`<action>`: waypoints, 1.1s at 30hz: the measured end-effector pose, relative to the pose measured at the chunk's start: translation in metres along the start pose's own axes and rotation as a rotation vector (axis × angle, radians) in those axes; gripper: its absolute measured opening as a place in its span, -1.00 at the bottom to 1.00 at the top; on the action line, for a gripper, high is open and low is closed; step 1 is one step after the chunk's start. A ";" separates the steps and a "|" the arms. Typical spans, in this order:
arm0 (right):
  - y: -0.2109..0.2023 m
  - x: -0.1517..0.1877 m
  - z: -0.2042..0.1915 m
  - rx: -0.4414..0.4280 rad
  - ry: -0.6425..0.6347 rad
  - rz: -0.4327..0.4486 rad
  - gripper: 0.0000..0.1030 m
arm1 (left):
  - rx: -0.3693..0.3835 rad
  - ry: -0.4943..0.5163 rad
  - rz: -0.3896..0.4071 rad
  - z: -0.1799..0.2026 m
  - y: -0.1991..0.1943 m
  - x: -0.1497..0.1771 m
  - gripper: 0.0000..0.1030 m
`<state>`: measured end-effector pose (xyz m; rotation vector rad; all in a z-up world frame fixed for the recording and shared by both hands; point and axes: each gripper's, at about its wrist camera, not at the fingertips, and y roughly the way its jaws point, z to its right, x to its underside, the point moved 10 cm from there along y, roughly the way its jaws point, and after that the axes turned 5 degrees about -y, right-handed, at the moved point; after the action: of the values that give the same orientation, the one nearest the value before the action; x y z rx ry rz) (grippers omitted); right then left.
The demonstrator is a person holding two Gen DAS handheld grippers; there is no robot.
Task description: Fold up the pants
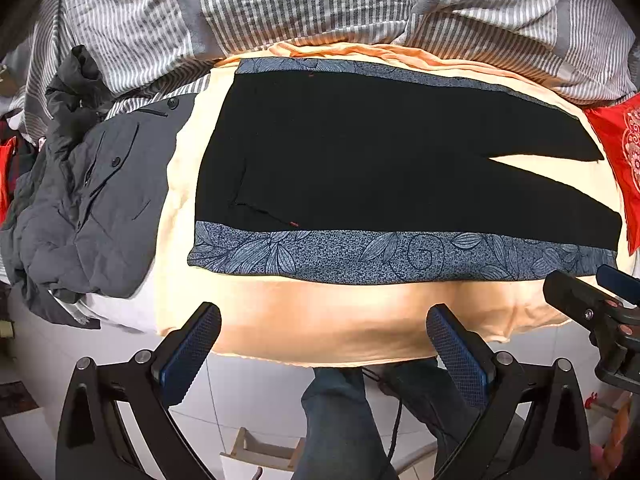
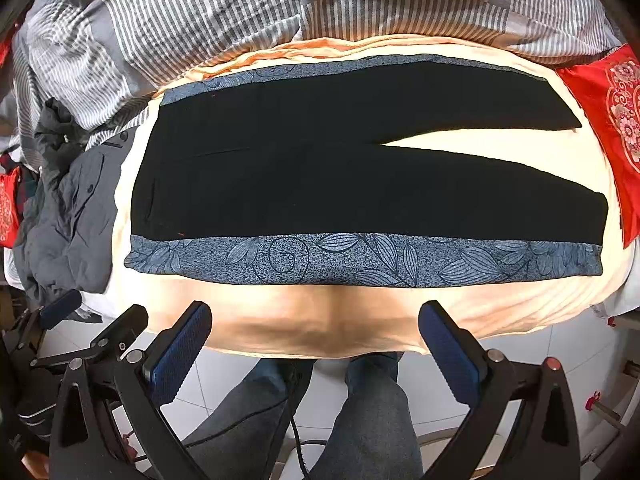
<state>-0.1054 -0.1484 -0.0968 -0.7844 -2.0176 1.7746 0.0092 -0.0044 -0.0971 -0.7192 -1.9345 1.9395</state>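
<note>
Black pants [image 1: 360,160] with blue leaf-print side stripes lie flat on a peach sheet, waist to the left, both legs running right with a narrow split between them. The right wrist view shows the same pants [image 2: 340,184] spread out. My left gripper [image 1: 324,316] hangs open in front of the bed edge, short of the near stripe, nothing between its fingers. My right gripper [image 2: 316,316] is also open and empty, just before the bed edge; it also shows as a black tool at the right of the left wrist view.
A grey jacket [image 1: 92,208] is heaped left of the pants. A striped duvet [image 1: 280,4] lies bunched behind them. A red embroidered cushion [image 2: 612,120] sits at the right. The peach sheet [image 2: 320,320] drapes over the bed edge. A person's jeans-clad legs [image 2: 368,412] stand on white floor tiles.
</note>
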 end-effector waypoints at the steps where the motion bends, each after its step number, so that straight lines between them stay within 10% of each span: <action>1: 0.000 0.001 0.000 -0.001 0.000 -0.001 1.00 | 0.000 0.000 -0.001 0.000 0.000 0.000 1.00; 33: 0.006 0.005 0.001 -0.005 0.010 -0.012 1.00 | -0.012 -0.015 -0.016 -0.006 0.004 0.007 1.00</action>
<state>-0.1089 -0.1461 -0.1036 -0.7798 -2.0172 1.7561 0.0069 0.0041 -0.1023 -0.6925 -1.9563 1.9314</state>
